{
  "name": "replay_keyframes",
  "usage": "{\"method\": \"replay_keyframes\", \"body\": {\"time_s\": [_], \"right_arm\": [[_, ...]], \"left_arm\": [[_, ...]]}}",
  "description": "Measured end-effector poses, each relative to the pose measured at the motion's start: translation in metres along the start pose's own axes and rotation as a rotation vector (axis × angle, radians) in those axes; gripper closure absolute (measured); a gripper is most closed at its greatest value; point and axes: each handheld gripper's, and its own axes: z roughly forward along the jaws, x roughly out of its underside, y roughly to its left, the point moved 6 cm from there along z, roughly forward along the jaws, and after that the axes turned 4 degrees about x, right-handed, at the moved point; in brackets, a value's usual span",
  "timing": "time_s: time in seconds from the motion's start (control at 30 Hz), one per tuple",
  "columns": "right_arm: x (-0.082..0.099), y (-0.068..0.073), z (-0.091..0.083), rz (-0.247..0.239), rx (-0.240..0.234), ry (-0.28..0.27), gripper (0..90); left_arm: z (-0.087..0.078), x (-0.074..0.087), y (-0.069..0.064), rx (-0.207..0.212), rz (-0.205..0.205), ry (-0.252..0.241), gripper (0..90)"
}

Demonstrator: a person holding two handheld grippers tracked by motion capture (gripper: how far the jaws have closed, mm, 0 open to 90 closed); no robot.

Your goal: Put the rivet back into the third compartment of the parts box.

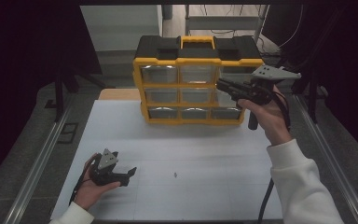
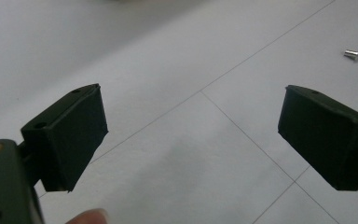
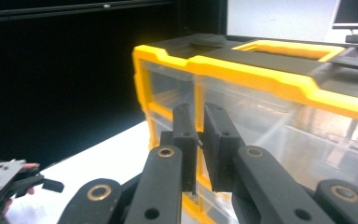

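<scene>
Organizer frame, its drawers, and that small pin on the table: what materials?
Organizer frame: looks like moulded plastic, yellow and black, matte with rounded edges. Drawers: clear plastic, glossy, with reflections on their fronts. Small pin: probably metal, silvery and shiny; too small to be sure.

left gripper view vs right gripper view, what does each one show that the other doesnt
The left gripper view shows the left gripper with its black jaws wide apart over the white gridded table, and a small silver metal rivet lying on it.

The right gripper view shows the right gripper with its jaws nearly closed, something small pinched between them, in front of the yellow and black plastic organiser with clear drawers.

Both show the white table.
</scene>
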Motion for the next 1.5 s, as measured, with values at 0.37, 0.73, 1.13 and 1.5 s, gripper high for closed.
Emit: {"method": "replay_keyframes", "body": {"time_s": [0.37,0.73,1.13,1.5], "right_arm": [[-0.003,-0.028,-0.006,0.009,0.108,0.0,83.7],[-0.008,-0.043,-0.004,0.009,0.182,0.022,83.4],[-0.009,-0.036,0.001,0.017,0.177,-0.019,44.5],[-0.005,-0.014,-0.002,0.026,0.049,-0.065,38.5]], "left_arm": [[0.0,0.0,0.0,0.001,0.0,0.002,8.3],[0.001,0.0,0.0,0.001,0.001,0.002,8.3],[0.001,0.0,-0.001,0.002,0.003,0.003,8.2],[0.0,0.0,0.0,0.002,0.003,0.003,8.3]]}}
